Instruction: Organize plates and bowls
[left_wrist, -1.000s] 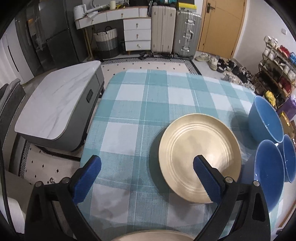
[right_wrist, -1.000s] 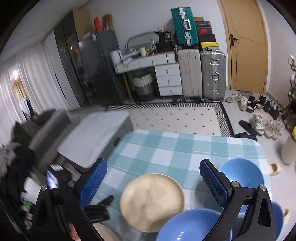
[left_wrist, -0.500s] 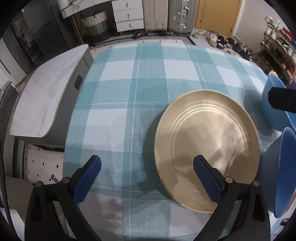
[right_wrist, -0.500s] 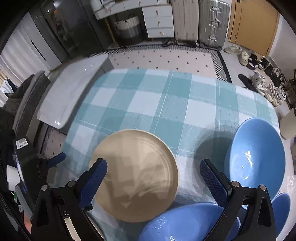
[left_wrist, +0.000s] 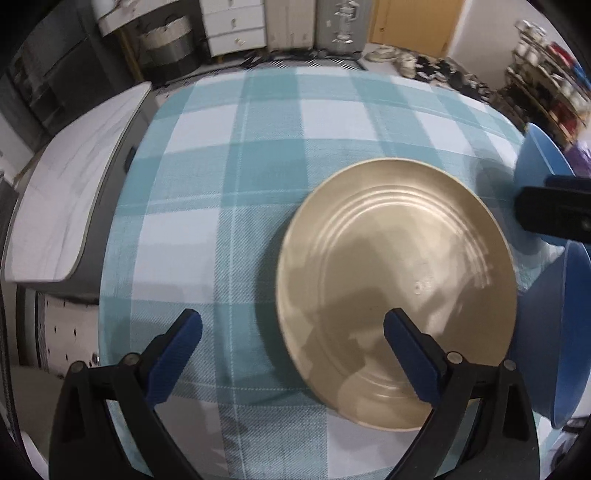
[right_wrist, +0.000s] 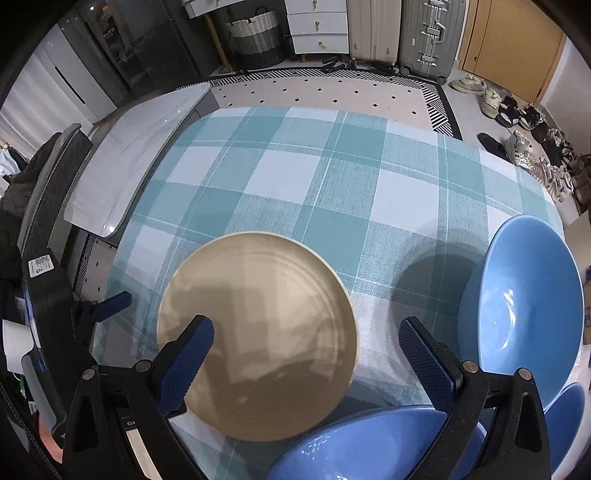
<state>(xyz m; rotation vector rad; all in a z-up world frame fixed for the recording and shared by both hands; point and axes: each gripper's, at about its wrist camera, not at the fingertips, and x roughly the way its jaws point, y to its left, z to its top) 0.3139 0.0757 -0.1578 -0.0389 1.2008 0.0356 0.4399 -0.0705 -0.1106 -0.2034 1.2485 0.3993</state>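
A tan plate (left_wrist: 399, 288) lies flat on the teal checked tablecloth (left_wrist: 258, 184); it also shows in the right wrist view (right_wrist: 258, 332). My left gripper (left_wrist: 291, 354) is open and empty, low over the cloth, its right finger over the plate's near rim. My right gripper (right_wrist: 306, 354) is open and empty above the plate's right part. Three blue bowls sit to the right: a large one (right_wrist: 524, 314), one at the near edge (right_wrist: 369, 446), one at the corner (right_wrist: 565, 421). Two bowls show at the right edge of the left wrist view (left_wrist: 539, 162) (left_wrist: 569, 332).
A grey marble-topped side table (right_wrist: 129, 155) stands left of the table. A dark chair with clothes (right_wrist: 40, 184) is at far left. Suitcases (right_wrist: 428, 33), drawers and shoes (right_wrist: 517, 114) are on the floor beyond the table's far edge.
Both grippers have come down and forward toward the table. The plate looms larger in both views. The right gripper now reaches into the left view's right edge.
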